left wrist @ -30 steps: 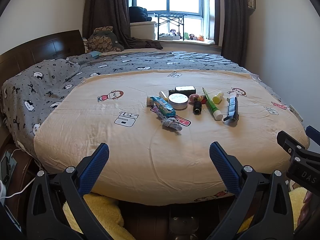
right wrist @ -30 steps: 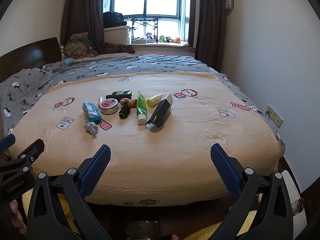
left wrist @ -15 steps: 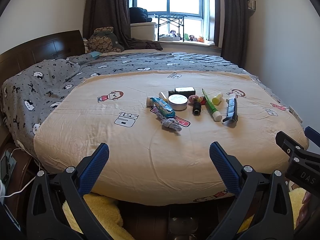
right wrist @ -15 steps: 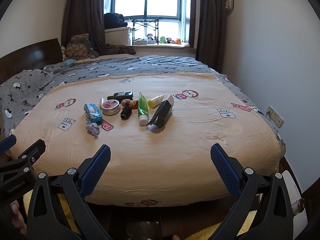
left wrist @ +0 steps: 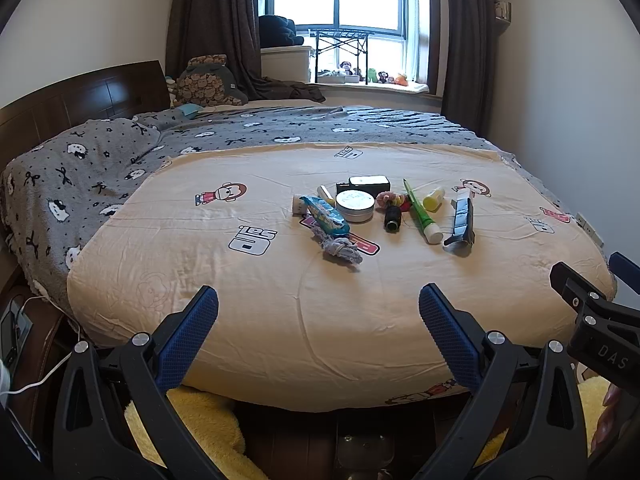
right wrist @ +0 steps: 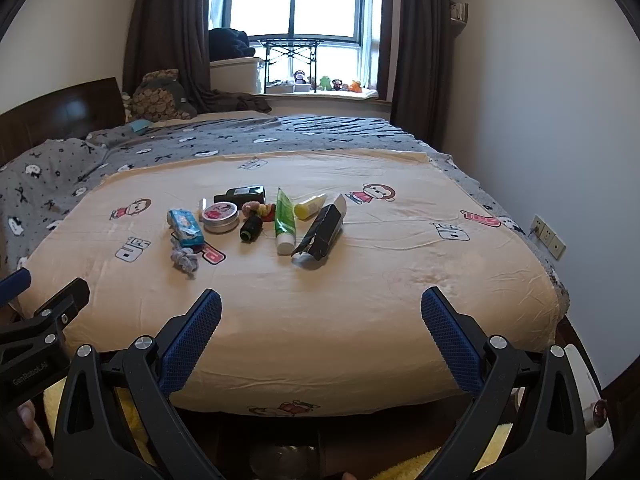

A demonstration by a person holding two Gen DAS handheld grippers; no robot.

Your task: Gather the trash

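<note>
Left wrist view
Left gripper (left wrist: 319,306): jaws spread wide, empty, held off the bed's near edge.
Trash cluster: blue wrapper (left wrist: 325,214), grey crumpled scrap (left wrist: 341,249), round tin (left wrist: 355,206), green tube (left wrist: 421,217), black carton (left wrist: 461,226), mid-sheet (left wrist: 280,320) toward the far edge.
Change: items sit marginally nearer than 1.0 s ago.

Right wrist view
Right gripper (right wrist: 321,310): jaws wide apart, holding nothing.
Trash cluster: blue wrapper (right wrist: 185,227), green tube (right wrist: 285,220), black carton (right wrist: 322,231).
Change: cluster likewise slightly closer; nothing rearranged.
</note>
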